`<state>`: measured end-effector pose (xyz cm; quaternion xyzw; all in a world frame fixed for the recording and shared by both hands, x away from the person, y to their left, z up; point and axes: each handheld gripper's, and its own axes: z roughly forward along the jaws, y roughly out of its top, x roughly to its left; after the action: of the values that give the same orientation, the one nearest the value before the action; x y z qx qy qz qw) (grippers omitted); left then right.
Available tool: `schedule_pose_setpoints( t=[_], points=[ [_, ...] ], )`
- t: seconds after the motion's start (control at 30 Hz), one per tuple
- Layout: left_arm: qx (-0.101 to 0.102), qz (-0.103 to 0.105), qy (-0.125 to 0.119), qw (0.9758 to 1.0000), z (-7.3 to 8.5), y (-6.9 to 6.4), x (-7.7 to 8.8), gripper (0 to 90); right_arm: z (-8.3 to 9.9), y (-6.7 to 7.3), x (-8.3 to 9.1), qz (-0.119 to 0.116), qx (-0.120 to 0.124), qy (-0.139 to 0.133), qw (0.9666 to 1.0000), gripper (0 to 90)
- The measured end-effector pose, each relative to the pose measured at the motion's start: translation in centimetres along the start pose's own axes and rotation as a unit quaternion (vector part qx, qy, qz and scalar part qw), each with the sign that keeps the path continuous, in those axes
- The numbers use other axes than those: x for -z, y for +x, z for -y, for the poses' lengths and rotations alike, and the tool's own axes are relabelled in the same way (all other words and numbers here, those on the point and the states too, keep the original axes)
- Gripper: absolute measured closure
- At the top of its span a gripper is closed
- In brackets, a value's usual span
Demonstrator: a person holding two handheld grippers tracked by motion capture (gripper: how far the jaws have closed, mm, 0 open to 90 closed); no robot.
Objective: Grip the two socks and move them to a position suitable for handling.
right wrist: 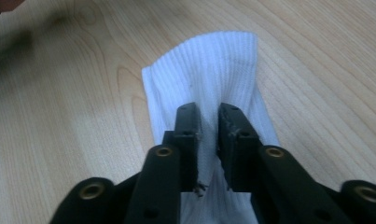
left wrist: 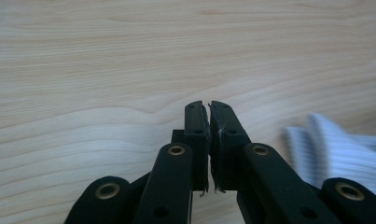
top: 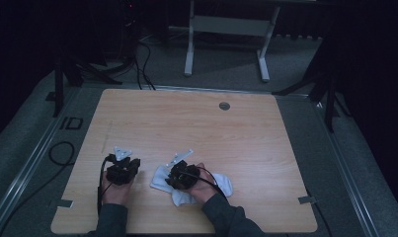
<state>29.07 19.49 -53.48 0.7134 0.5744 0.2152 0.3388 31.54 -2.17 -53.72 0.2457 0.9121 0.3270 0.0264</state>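
A white ribbed sock (top: 160, 179) lies near the front middle of the wooden table (top: 196, 123). My right gripper (top: 180, 172) rests on top of it. In the right gripper view the sock (right wrist: 209, 60) stretches away from me, and the right gripper (right wrist: 208, 109) has its jaws nearly together with white fabric pinched in the narrow gap. My left gripper (top: 121, 165) sits on bare wood a little to the left of the sock. In the left gripper view the left gripper (left wrist: 208, 105) is shut with nothing between its jaws, and a piece of the sock (left wrist: 330, 149) shows at the right.
A round cable hole (top: 224, 105) sits near the table's far edge. Grey floor surrounds the table, with black cables (top: 142, 69) at the back left and the white legs of another desk (top: 226, 29) behind. Dark stands flank both far corners.
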Motion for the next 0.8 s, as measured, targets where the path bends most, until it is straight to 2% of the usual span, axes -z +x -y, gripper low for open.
schedule_pose_setpoints(
  t=[0.03, 0.17, 0.23, 0.27, 0.43, 0.6, 0.8],
  points=[
    [0.0, 0.0, 0.0, 1.0, 0.0, 0.0, 0.0, 85.7, 0.0, 0.0, 0.0, 0.0, 0.0, 0.0, 1.0, 74.6],
    [-0.019, 0.025, 0.002, 0.9995, 0.1, -1.4, 0.2, 85.7, 0.0, 0.2, -0.1, -0.003, 0.003, 0.001, 1.0, 70.3],
    [-0.022, 0.028, 0.003, 0.9994, 0.2, -1.7, 0.3, 85.9, 0.0, 0.2, -0.1, -0.004, 0.004, 0.001, 1.0, 69.1],
    [-0.028, 0.035, 0.003, 0.999, 0.3, -2.1, 0.5, 86.2, 0.0, 0.3, 0.0, -0.006, 0.004, 0.0, 1.0, 65.2],
    [-0.039, 0.046, 0.009, 0.9981, 0.4, -3.0, 0.4, 88.2, -0.1, 0.3, 0.4, -0.003, 0.008, -0.006, 0.9999, 59.0],
    [-0.055, 0.056, 0.024, 0.9966, 0.8, -4.0, 0.1, 89.0, -0.1, -0.1, 1.9, 0.0, 0.003, -0.024, 0.9997, 55.3],
    [-0.064, 0.06, 0.041, 0.9953, 1.0, -4.3, -0.4, 89.0, 0.2, -0.8, 3.6, 0.007, -0.003, -0.043, 0.9991, 54.7]
  ],
)
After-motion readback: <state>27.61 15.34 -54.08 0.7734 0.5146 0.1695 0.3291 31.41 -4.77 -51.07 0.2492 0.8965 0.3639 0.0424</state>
